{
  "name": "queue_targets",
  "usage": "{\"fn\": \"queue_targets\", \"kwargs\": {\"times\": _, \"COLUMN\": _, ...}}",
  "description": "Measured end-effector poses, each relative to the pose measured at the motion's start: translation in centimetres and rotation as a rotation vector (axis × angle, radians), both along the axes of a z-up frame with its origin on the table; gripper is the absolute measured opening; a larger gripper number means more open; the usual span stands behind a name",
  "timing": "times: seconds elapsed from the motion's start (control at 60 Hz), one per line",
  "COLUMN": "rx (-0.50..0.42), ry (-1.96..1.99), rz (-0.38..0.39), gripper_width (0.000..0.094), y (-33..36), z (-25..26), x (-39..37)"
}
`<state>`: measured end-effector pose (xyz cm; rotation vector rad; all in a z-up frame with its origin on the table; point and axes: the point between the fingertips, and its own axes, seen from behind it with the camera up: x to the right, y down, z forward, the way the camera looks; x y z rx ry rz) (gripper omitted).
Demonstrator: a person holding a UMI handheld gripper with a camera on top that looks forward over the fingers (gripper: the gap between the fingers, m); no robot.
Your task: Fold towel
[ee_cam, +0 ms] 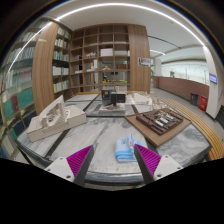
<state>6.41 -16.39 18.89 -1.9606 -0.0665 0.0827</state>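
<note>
Level, the gripper [112,160] hovers open above the towel [123,150].

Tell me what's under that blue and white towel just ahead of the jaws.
The towel lies on a pale marbled table, just ahead of the open gripper and between its pads. Whatever sits directly beneath the cloth is covered and cannot be seen.

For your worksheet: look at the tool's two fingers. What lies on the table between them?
In the gripper view, a folded blue-and-white towel lies on the table between the open tool's fingers, with a gap on each side.
</note>
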Motion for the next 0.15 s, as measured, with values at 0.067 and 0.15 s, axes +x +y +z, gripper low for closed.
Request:
{"fn": "queue_targets", "kwargs": {"times": 0.067, "rx": 0.006, "ry": 0.006, "rz": -0.026, "gripper_width": 0.0850, "y": 0.00, "z": 0.09, "x": 0.56}}
{"fn": "queue_targets", "kwargs": {"times": 0.15, "rx": -0.005, "ry": 0.061, "rz": -0.010, "gripper_width": 0.0836, "y": -0.08, "z": -0.11, "x": -0.07}}
